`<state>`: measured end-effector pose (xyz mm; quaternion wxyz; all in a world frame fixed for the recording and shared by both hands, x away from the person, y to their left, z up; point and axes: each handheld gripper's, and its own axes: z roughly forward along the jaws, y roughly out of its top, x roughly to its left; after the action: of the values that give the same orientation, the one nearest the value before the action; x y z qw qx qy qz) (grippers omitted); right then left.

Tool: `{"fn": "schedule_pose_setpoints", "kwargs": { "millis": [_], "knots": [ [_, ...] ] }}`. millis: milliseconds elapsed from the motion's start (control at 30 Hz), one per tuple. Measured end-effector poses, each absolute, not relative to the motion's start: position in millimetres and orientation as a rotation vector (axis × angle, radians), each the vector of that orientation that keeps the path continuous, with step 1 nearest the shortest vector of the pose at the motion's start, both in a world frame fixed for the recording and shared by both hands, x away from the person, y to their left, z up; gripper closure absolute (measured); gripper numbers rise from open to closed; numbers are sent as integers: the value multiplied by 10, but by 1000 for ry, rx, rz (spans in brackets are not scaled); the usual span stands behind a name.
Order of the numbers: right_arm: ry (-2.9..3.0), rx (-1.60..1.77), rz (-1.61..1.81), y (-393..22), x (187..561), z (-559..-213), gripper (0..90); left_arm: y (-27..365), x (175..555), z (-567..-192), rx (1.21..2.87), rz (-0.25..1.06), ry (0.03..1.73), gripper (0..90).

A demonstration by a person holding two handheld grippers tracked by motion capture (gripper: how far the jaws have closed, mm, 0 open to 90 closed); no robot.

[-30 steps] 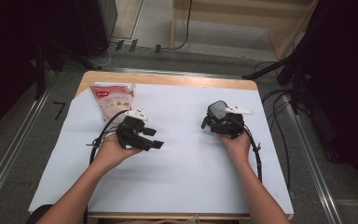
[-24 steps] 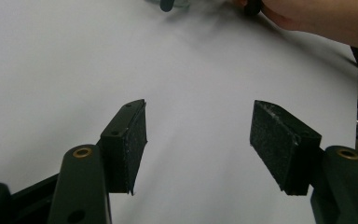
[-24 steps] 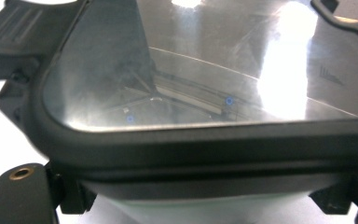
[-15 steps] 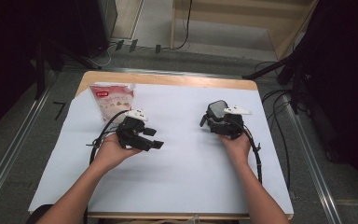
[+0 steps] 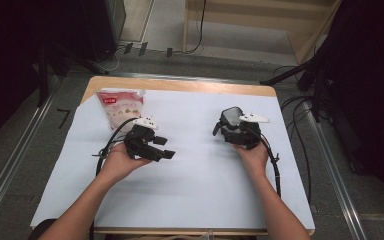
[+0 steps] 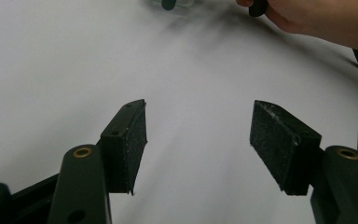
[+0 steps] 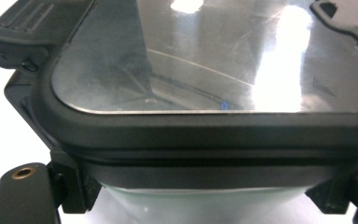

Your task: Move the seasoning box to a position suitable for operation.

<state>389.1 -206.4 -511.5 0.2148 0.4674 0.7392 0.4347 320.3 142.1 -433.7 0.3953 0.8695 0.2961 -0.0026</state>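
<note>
The right gripper (image 5: 232,131) grasps a box (image 5: 231,116), a clear container with a dark-rimmed lid (image 7: 205,56) and side latches, standing on the counter (image 5: 200,200) near its right edge, toward the far side. In the right gripper view the jaws press on the box's lower walls, just under the lid's rim. The left gripper (image 6: 198,149) rests near the counter's middle, released, jaws wide with nothing between them, aimed across the white sheet toward the right hand (image 6: 307,18).

Risks, as I judge them: the grip sits low on smooth walls, so a lift or tilt could let the box slip or swing. If a latch is to be opened, a pull from the left gripper could drag the box along the sheet. The pouch (image 5: 121,106) at the far left corner lies well apart.

The box stands upright, lid facing up; its long axis seems to run crosswise to the right jaws.
</note>
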Motion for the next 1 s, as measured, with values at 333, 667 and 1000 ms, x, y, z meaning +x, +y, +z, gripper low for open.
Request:
{"fn": "schedule_pose_setpoints", "kwargs": {
  "millis": [333,667,1000],
  "knots": [
    [2083,1250,1267,-1927,3759,-4969,156,1448,3210,-4328,2193,-1,755,373],
    [2163,1179,1329,-1659,3566,-4860,155,1463,3197,-4309,2210,35,757,373],
    [2258,1090,1328,-1469,3297,-4814,156,1500,3207,-4302,2197,27,761,367]
  ]
}}
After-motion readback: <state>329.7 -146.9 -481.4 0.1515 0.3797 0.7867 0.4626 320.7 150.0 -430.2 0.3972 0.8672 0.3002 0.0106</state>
